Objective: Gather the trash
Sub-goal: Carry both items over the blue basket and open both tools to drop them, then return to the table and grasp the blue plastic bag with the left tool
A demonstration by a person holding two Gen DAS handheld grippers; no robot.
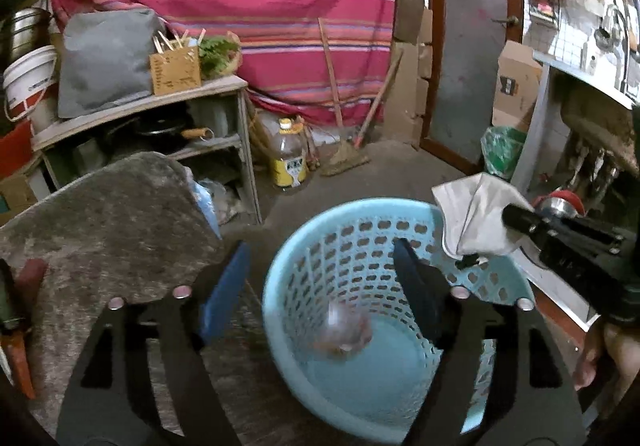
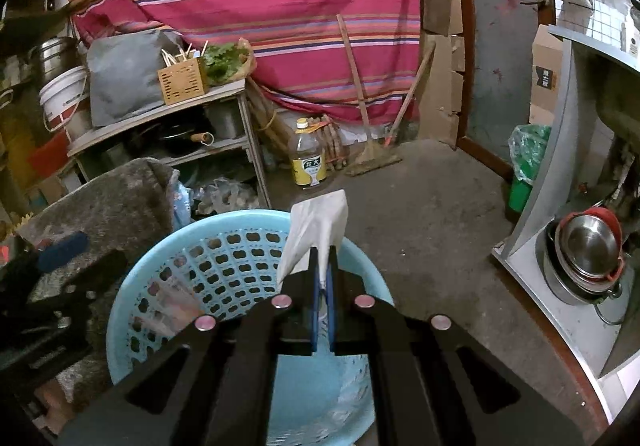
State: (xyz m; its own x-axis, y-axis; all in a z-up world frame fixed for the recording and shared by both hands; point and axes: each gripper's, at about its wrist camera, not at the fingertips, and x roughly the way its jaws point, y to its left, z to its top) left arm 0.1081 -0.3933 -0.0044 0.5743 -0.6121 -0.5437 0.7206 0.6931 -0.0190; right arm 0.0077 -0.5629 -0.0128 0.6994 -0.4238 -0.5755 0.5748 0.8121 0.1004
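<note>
A light blue perforated basket (image 1: 288,266) stands on the floor below both grippers. My left gripper (image 1: 320,250) hangs open over it, with nothing between its blue-padded fingers. Beneath them a blurred, clear plastic wrapper (image 1: 346,330) is inside the basket near its bottom. My right gripper (image 2: 322,252) is shut on a crumpled white paper (image 2: 316,224), held above the basket's (image 2: 224,258) far rim. From the left wrist view the paper (image 1: 476,214) sticks out of the right gripper (image 1: 514,216) at the right. The left gripper's blue pad (image 2: 64,250) shows at the right wrist view's left edge.
A grey carpeted surface (image 1: 108,214) rises left of the basket, with an orange-handled tool (image 1: 18,350) on it. Behind stand a cluttered shelf (image 1: 160,102), an oil bottle (image 1: 288,158), a broom (image 1: 344,158) and a green-bagged bin (image 1: 502,150). Steel pots (image 2: 588,262) sit under the counter at right.
</note>
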